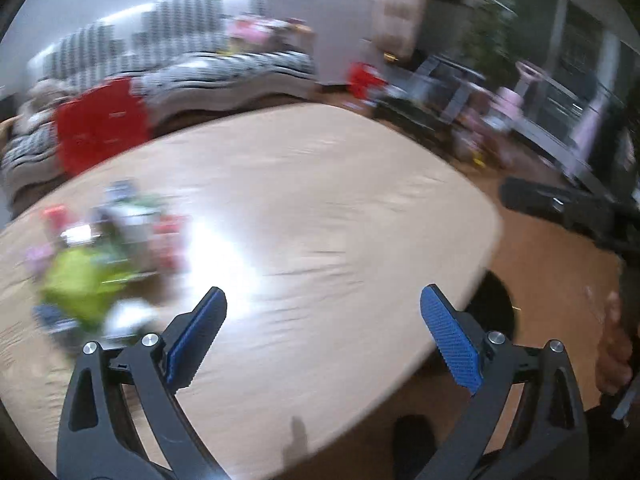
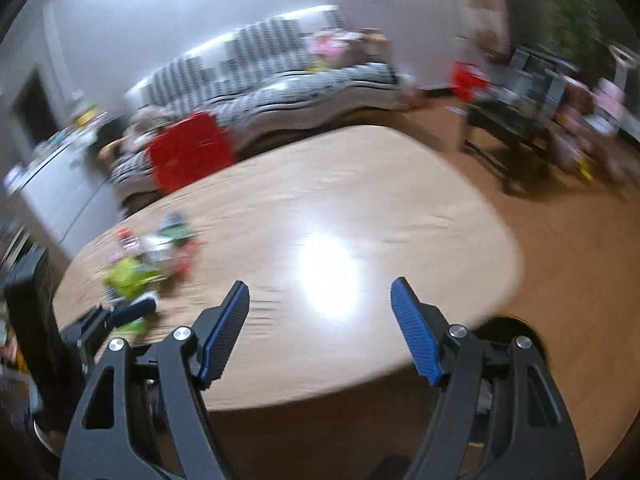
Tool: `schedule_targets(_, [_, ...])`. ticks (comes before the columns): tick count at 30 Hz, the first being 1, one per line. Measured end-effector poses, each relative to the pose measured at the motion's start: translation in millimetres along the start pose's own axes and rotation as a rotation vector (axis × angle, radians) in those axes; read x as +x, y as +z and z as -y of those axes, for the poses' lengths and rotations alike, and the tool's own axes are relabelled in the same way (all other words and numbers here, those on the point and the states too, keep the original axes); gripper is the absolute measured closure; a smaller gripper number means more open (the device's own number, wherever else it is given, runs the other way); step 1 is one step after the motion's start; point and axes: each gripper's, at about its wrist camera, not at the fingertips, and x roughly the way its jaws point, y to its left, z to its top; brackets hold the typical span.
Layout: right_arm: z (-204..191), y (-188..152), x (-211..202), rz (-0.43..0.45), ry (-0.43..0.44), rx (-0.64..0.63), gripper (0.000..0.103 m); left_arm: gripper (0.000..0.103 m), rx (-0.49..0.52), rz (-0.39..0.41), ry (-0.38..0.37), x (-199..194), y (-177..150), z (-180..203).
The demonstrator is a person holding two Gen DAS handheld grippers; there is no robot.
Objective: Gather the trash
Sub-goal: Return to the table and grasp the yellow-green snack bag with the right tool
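Observation:
A blurred heap of trash, with lime-green, red and white wrappers, lies on the left part of the oval wooden table. My left gripper hangs open over the table's near side, to the right of the heap, with nothing between its blue pads. In the right wrist view the same trash heap sits at the left of the table. My right gripper is open and empty above the near edge. The other gripper's blue-padded finger shows beside the heap.
A red chair and a striped sofa stand behind the table. A dark round object sits under the table's near right edge. A hand holds a black device at the right. Cluttered furniture lines the far right.

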Motion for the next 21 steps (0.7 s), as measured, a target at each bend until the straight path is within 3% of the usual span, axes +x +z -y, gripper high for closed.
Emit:
schedule_targets(3, [-53.8, 4.7, 20.2, -0.023, 0.083, -0.071, 0.032, 0.007, -0.101, 0.012, 0.11, -28.4, -12.7, -75.5])
schedule_targets(9, [-150.9, 0.0, 62.2, -0.087, 0.21, -0.197, 0.032, 0.007, -0.29, -0.005, 0.226, -63.3, -41.3, -180.9])
schedule_targets(14, [-196.8, -3.5, 95.6, -0.138, 0.248, -0.264, 0.032, 0.007, -0.413, -0.039, 0.231, -72.5, -58.0, -228.3])
schedule_targets(21, [-222.6, -8.8, 134.1, -0.18, 0.249, -0.321, 0.032, 0.007, -0.488, -0.095, 0.2, -51.8, -69.0, -251.2])
